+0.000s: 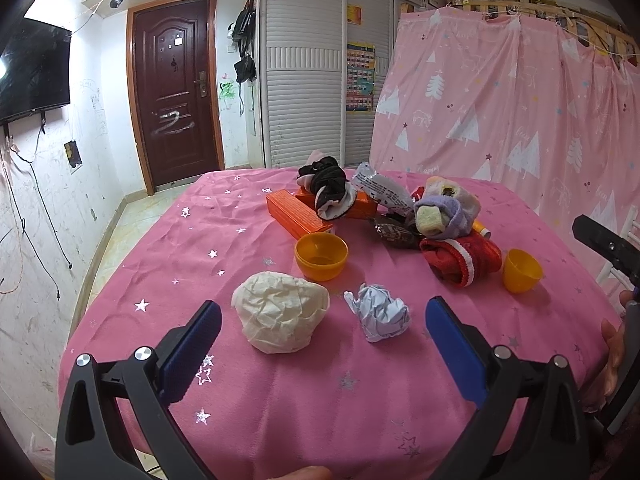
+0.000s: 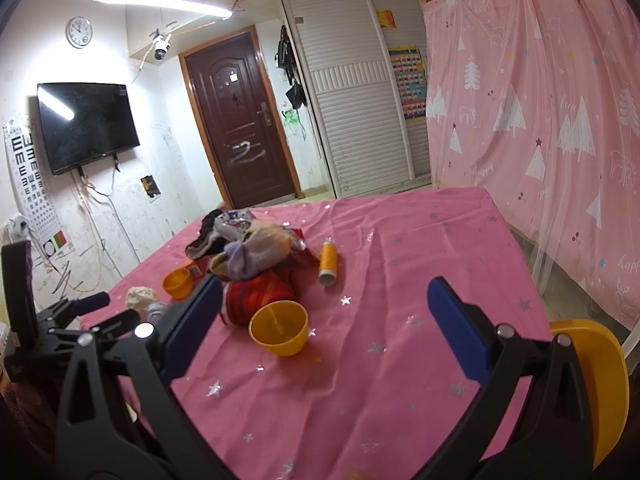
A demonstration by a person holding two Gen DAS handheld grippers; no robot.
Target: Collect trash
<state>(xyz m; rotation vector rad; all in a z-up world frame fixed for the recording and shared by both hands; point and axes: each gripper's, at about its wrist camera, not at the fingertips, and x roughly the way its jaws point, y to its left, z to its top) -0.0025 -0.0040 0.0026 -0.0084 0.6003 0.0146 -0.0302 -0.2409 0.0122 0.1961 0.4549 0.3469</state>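
A crumpled cream paper wad [image 1: 280, 312] and a smaller crumpled pale-blue paper ball [image 1: 380, 312] lie on the pink tablecloth [image 1: 240, 248], just ahead of my left gripper [image 1: 322, 316], which is open and holds nothing. A silver snack wrapper [image 1: 380, 188] and a dark wrapper [image 1: 396, 234] sit in the pile behind. My right gripper [image 2: 324, 296] is open and empty above the table; a yellow bowl [image 2: 280, 328] sits between its fingers, further off. The cream wad [image 2: 138, 296] shows at the left of the right wrist view.
Rolled socks [image 1: 448, 216], a red sock [image 1: 460, 260], a black-and-white sock [image 1: 330, 188], orange boxes [image 1: 298, 216], two yellow bowls [image 1: 320, 256] [image 1: 520, 270] and an orange tube [image 2: 328, 260] crowd the far table. A yellow chair back [image 2: 596, 380] stands at right. The left gripper [image 2: 92, 312] shows at left.
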